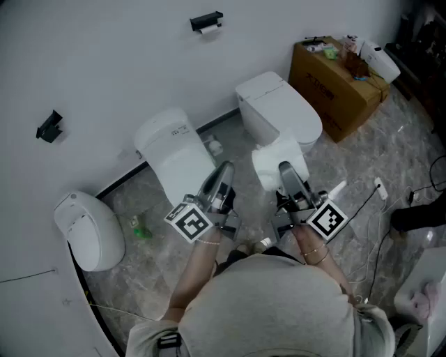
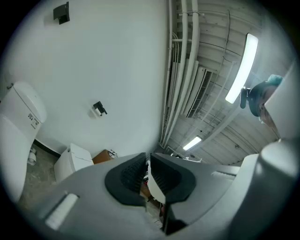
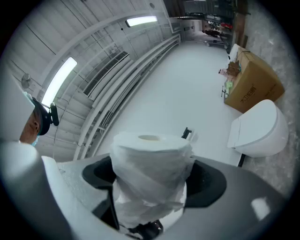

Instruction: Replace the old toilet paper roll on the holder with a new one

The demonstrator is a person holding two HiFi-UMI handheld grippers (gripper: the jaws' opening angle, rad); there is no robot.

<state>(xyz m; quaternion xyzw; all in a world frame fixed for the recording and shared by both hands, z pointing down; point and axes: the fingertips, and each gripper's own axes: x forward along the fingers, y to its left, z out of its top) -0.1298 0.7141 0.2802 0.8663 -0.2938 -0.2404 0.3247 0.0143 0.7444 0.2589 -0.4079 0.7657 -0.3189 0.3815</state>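
Two tools in use, one per hand, both held out in front of the person and aimed toward the white wall.

Left hand-held gripper (image 1: 224, 174): jaws pressed together, nothing between them.

Right hand-held gripper (image 1: 287, 173): jaws spread wide and pinching the new toilet paper roll (image 1: 274, 159) across its sides. In the right gripper view the core hole faces up. Outer wraps are loose and rumpled.

Black holder (image 1: 206, 21): fixed on the wall, well apart from both tools. A white scrap of paper (image 1: 210, 30) shows on it; cannot tell how much roll remains.

Second black fitting (image 1: 49, 126) sits on the wall further left.

Marbled floor (image 1: 362, 160): white toilet (image 1: 174, 150) just ahead of the left tool, another toilet (image 1: 279, 111) beyond the roll, cardboard box (image 1: 334, 87) beside that one.
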